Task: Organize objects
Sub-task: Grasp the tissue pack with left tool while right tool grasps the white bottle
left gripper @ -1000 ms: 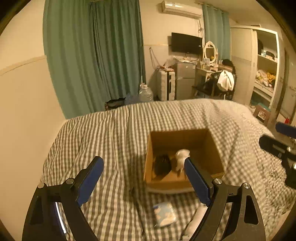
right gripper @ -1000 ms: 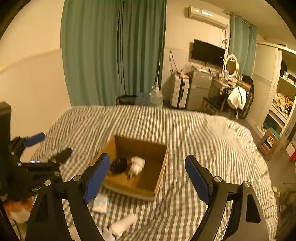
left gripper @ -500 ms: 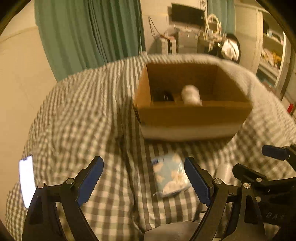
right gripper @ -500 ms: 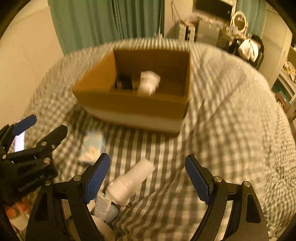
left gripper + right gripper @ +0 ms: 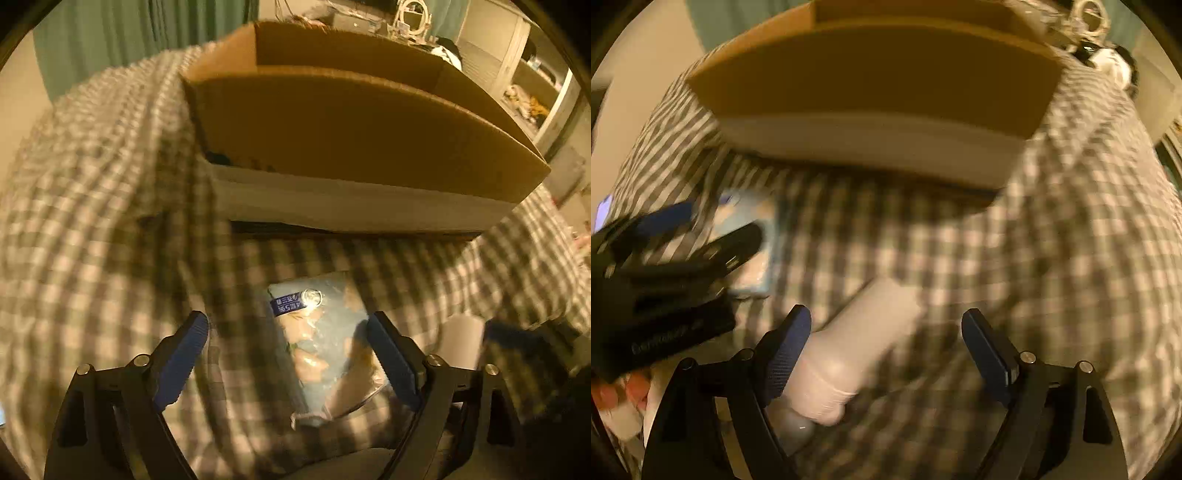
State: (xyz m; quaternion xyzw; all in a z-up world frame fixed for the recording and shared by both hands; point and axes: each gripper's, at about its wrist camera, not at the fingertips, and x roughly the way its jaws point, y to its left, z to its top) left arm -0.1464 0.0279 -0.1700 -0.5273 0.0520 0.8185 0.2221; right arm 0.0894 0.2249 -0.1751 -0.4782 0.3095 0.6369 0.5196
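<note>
On the bed, the left gripper [image 5: 288, 354] holds its jaws wide around the tissue pack [image 5: 325, 347], lengthwise between them, while the right gripper [image 5: 886, 350], equally wide, straddles the white bottle [image 5: 857, 347].

A brown cardboard box [image 5: 354, 122] with a pale band along its base fills the upper half of the left wrist view, open at the top. Below it, at lower centre, a light-blue plastic packet [image 5: 325, 350] with a dark blue label lies flat on the checked bedding. In the right wrist view a white bottle [image 5: 849, 347] lies on its side at lower centre, tilted toward the upper right, blurred.
</note>
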